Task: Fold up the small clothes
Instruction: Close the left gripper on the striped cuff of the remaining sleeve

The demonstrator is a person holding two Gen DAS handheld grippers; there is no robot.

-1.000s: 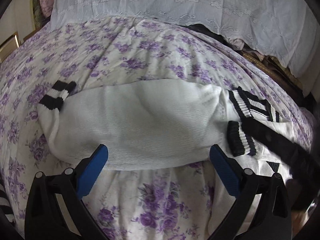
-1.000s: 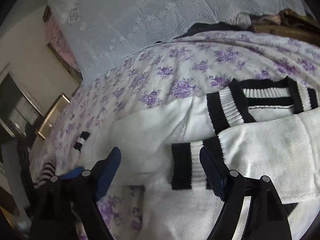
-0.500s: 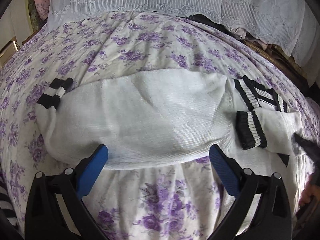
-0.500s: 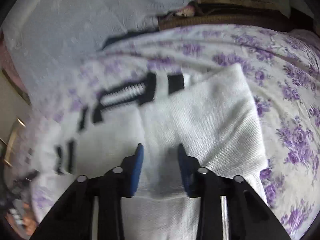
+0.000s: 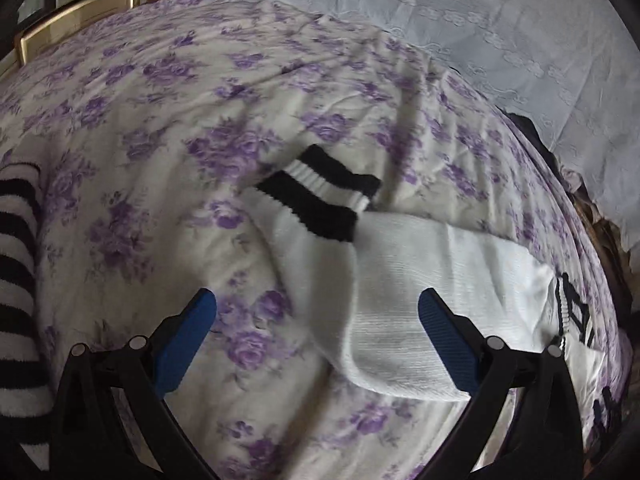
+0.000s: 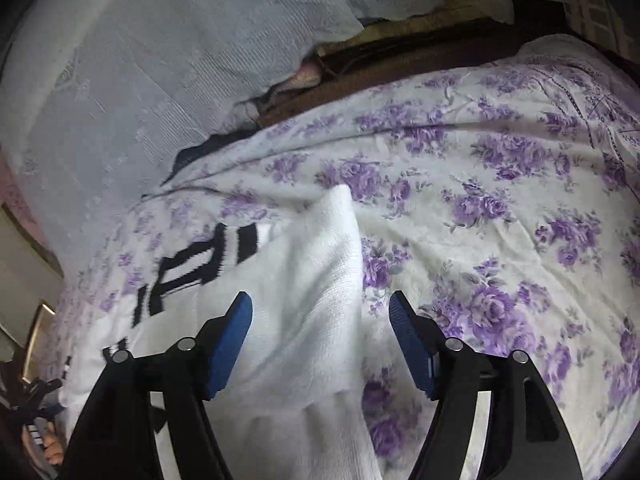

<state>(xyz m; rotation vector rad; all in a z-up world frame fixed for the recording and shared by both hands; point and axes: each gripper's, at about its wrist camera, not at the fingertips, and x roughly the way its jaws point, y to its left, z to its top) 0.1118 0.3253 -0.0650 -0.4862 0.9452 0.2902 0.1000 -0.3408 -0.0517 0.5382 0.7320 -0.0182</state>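
Striped garment (image 5: 16,280) cut off at left edge

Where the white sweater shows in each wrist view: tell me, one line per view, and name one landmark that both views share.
Left wrist view: the white sweater lies centre to right, its striped cuff at mid-frame.
Right wrist view: the white sweater lies centre-left, running down between the open right gripper.
Shared landmark: the purple floral bedspread beneath it.
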